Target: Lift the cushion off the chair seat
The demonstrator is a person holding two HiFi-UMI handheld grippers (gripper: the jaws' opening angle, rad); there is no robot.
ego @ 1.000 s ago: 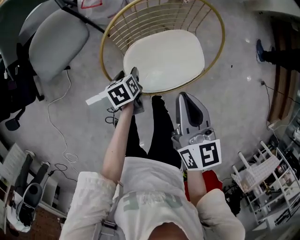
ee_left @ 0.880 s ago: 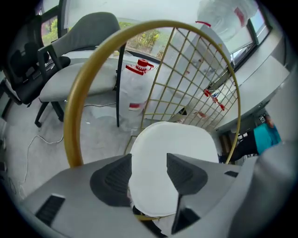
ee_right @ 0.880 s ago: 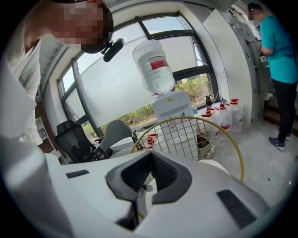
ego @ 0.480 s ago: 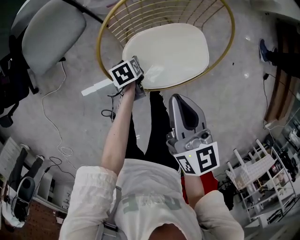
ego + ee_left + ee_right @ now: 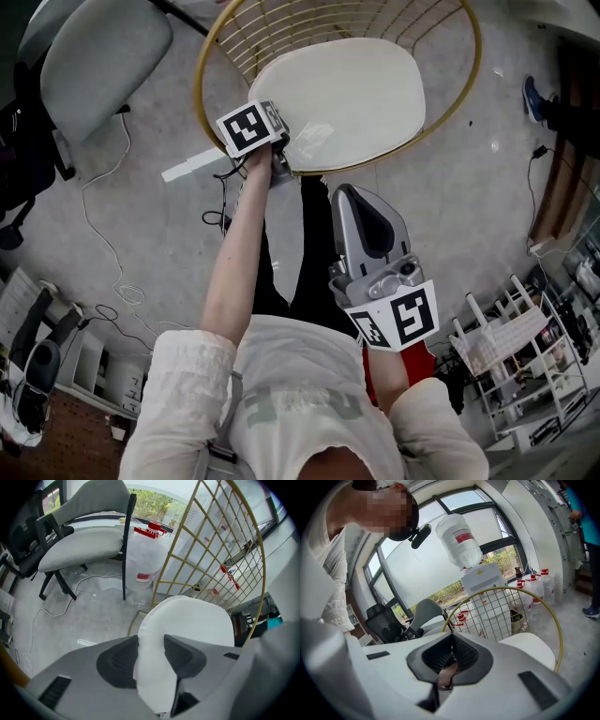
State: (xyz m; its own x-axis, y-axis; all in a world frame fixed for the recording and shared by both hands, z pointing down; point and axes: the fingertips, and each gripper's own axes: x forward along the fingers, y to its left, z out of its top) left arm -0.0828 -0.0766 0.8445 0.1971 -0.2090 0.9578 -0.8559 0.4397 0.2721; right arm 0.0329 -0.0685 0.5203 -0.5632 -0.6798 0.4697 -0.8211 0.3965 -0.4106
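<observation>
Cushion (image 5: 333, 98): on wire chair (image 5: 201, 70) seat, near edge betw. left claw (image 5: 151, 642) pads.
L claw: closing on cushion edge, pointing steeply down.
Right claw (image 5: 451, 657): jaws together, empty, short of chair rim.

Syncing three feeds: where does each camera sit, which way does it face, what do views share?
Head view: on head, steeply down at chair, cushion; torso, left gripper, right gripper show.
Left gripper view: on it, down along closing jaws pinching cushion edge.
Right gripper view: on it, near level toward chair; shut jaws, sleeve.
Shared: chair and cushion, all three.
</observation>
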